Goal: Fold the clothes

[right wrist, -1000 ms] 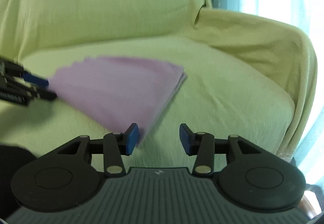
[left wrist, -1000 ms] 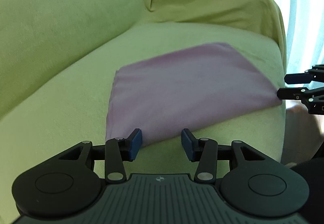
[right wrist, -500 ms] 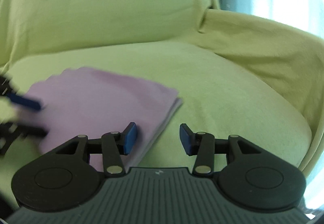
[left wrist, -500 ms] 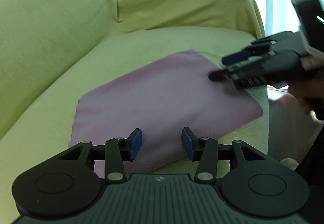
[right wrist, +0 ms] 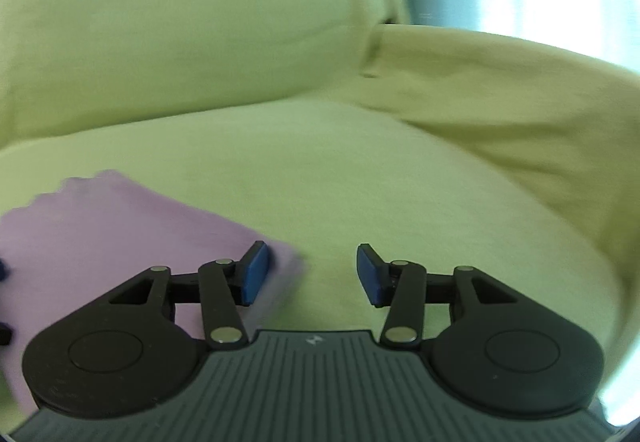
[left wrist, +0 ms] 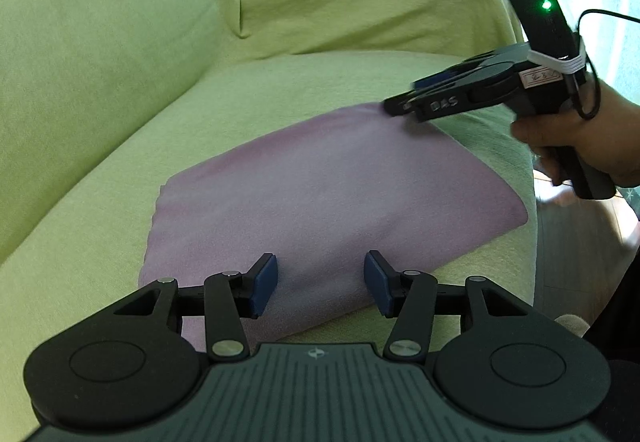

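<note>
L claw (left wrist: 320, 284) wide open, empty, over near edge of purple cloth (left wrist: 320, 194) | cloth flat, mid-frame on sofa seat (left wrist: 100, 234) | R claw (right wrist: 308, 274) wide open, empty, at far corner | advice: all layers to be pinched together, lifted evenly.

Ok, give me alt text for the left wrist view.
A folded purple cloth lies flat on a green sofa. The open left gripper hovers over its near edge. The right gripper, held in a hand, reaches its far corner.
</note>
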{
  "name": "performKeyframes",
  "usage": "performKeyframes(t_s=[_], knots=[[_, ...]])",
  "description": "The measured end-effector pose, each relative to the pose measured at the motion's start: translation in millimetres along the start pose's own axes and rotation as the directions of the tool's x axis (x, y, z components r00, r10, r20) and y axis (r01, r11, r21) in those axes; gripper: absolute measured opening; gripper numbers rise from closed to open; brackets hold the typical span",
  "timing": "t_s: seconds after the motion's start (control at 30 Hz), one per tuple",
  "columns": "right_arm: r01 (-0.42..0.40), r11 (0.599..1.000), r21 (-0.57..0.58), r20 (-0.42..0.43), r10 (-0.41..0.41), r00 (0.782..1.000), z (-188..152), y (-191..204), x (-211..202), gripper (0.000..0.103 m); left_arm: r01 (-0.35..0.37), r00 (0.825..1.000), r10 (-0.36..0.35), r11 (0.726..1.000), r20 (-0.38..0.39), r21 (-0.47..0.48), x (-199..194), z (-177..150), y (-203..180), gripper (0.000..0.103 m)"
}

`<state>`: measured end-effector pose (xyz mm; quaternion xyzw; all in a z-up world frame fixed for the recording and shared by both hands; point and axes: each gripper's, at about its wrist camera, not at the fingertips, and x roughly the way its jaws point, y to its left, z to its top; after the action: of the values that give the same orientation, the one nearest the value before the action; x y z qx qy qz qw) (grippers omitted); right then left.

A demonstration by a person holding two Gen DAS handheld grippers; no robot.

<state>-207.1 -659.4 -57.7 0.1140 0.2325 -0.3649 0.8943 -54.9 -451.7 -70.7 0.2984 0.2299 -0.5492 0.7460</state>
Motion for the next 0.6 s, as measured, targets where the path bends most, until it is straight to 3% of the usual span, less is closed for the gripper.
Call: performKeyframes(t_s=[0.07,0.2,0.3,0.43,0.6], knots=[[0.028,0.998,0.047,-0.036,-0.027,0.999,-4.2,-8.2,1.1,0.042,0.001,1.000,-0.001,1.000,0.005,-0.012,0.1,-1.4,2.1,0.054],[0.026,0.999,0.036,0.000,-0.026,1.000,-4.9,-10.5,-13.5,0.040,0.001,1.000,-0.001,1.000,0.010,-0.013,3.2,0.7,5.9,0.054],[-0.030,0.995,0.092,0.050,0.025,0.998,-6.5,-16.5,-35.1,0.041,-0.028,0.999,0.028,0.999,0.019,0.018,-3.4,0.0,4.8,0.054],[-0.118,0.991,0.066,0.061,0.114,0.992,-17.1,-4.1,-67.4,0.046,-0.082,0.997,0.082,0.996,0.008,0.043,-10.9,-6.6,18.6,0.054],[-0.156,0.988,0.023,0.055,0.154,0.987,-34.4,12.7,-100.6,0.049,-0.132,0.990,0.133,0.991,-0.038,0.018,-22.9,-29.1,49.5,0.056]])
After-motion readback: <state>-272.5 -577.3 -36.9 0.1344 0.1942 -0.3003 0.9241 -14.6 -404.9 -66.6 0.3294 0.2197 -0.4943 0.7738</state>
